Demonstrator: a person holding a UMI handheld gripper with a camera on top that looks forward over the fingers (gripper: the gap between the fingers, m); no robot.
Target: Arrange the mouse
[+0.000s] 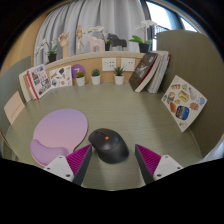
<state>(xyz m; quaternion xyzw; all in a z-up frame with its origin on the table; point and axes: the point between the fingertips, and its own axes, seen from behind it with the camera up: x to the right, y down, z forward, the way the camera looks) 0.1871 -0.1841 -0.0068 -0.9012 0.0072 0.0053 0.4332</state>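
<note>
A black computer mouse (pixel 108 144) lies on the desk (pixel 130 110), just to the right of a lilac mouse pad (pixel 58 130) with a wrist rest. My gripper (pixel 112 163) is open. Its left finger (pixel 72 163) and right finger (pixel 152 160) stand apart on either side of the mouse's near end. The mouse rests on the desk between and just ahead of the fingertips, close to the left finger and with a wider gap at the right.
Small potted plants (pixel 96 76) and a purple ball (pixel 78 71) line the back of the desk. Books (pixel 40 80) lean at the back left, more books (pixel 150 70) at the back right. A sticker-covered sheet (pixel 184 103) lies at the right.
</note>
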